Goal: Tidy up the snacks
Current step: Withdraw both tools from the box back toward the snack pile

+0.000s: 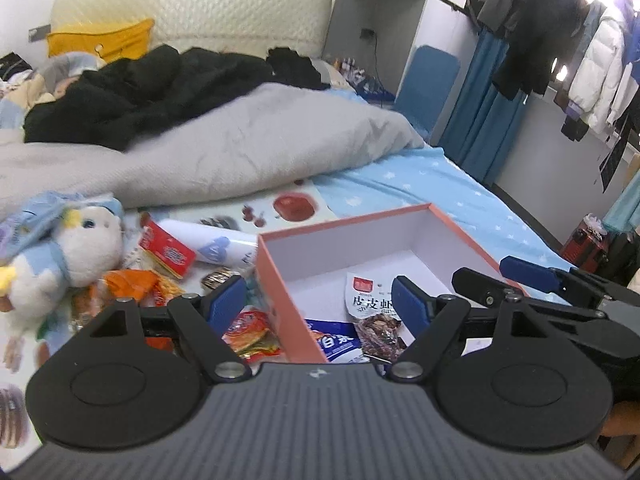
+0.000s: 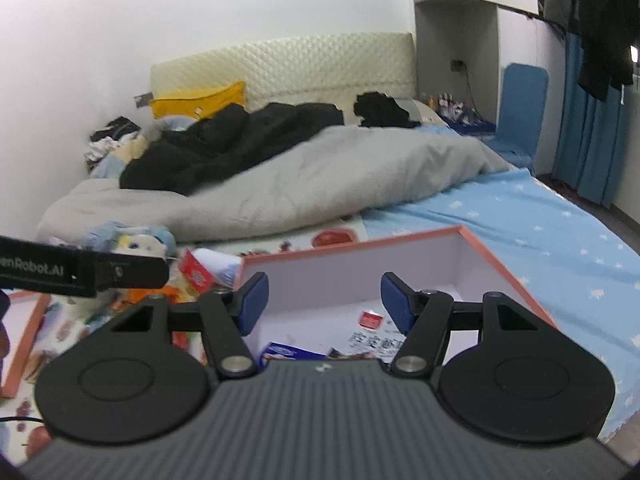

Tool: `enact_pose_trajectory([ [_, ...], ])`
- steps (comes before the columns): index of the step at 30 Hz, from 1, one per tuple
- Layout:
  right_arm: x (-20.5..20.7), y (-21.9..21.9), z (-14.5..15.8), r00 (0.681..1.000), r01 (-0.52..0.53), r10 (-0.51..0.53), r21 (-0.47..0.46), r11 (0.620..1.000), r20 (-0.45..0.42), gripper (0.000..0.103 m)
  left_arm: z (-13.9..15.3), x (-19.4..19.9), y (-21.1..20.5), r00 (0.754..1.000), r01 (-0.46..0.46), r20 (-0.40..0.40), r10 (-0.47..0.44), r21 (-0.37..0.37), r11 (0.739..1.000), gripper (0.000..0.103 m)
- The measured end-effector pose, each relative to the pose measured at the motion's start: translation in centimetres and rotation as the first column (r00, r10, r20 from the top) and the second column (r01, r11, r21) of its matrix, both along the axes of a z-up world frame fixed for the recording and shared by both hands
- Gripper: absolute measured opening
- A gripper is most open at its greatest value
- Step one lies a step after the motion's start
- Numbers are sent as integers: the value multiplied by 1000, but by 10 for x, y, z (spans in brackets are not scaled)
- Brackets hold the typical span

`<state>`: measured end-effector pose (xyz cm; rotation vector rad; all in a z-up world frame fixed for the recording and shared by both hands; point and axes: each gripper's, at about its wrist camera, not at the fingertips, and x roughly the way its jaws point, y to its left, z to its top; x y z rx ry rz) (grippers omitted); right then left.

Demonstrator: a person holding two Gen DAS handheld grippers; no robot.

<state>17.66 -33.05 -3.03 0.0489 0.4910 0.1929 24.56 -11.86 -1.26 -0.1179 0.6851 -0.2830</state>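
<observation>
**Both tools hanging open above the snack box on the bed**

The left tool [image 1: 320, 304] is tilting downward over the near left corner of the salmon-edged box [image 1: 276, 288], its blue pads standing wide apart with nothing between them. One pad is sitting outside the box wall, over the loose snacks, and the other is sitting over the box's inside.

The right tool [image 2: 324, 300] is also pointing down and forward into the same box [image 2: 504, 276], its jaws spread apart and gripping nothing. In the left wrist view, the right tool's blue fingertip [image 1: 520, 270] is reaching in from the right, over the box's far right rim.

Inside the box, a white packet with a red label [image 1: 370, 296] is lying flat on the floor, with a blue-and-white packet [image 1: 334, 344] just beside it at the near wall and a clear pack of dark brown pieces [image 1: 380, 334] touching both.

Outside the box, to its left, more snacks are lying scattered on the bed: a red packet [image 1: 168, 254], an orange wrapper [image 1: 132, 284] and a red-and-yellow packet [image 1: 250, 332] close against the box wall. A white bottle [image 1: 212, 242] is lying on its side behind them, and a plush toy [image 1: 80, 244] is sitting further left. A grey blanket [image 1: 240, 148] is covering the bed beyond.
</observation>
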Motion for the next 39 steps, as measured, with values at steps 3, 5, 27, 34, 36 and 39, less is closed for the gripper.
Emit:
enact_pose_trajectory([
  [3, -9, 10, 10, 1000, -20, 20, 12, 1000, 17, 64, 9, -16, 14, 1000, -13, 23, 13, 2, 1000, 84],
  [5, -15, 18, 15, 999, -39, 38, 16, 999, 25, 64, 14, -25, 23, 999, -25, 35, 25, -1, 1000, 84],
  [27, -76, 78, 5, 993, -116, 116, 41, 992, 4, 64, 7, -106, 103, 987, -160, 19, 160, -7, 987, 87],
  [34, -94, 87, -6, 992, -125, 125, 52, 991, -9, 65, -6, -127, 113, 985, -174, 10, 175, -13, 985, 87],
  [36, -101, 91, -11, 991, -134, 135, 54, 989, -13, 64, -11, -132, 115, 984, -179, 1, 179, -13, 984, 87],
  [39, -111, 97, -22, 988, -146, 148, 65, 987, -31, 64, -16, -139, 117, 984, -176, -1, 176, -9, 984, 87],
])
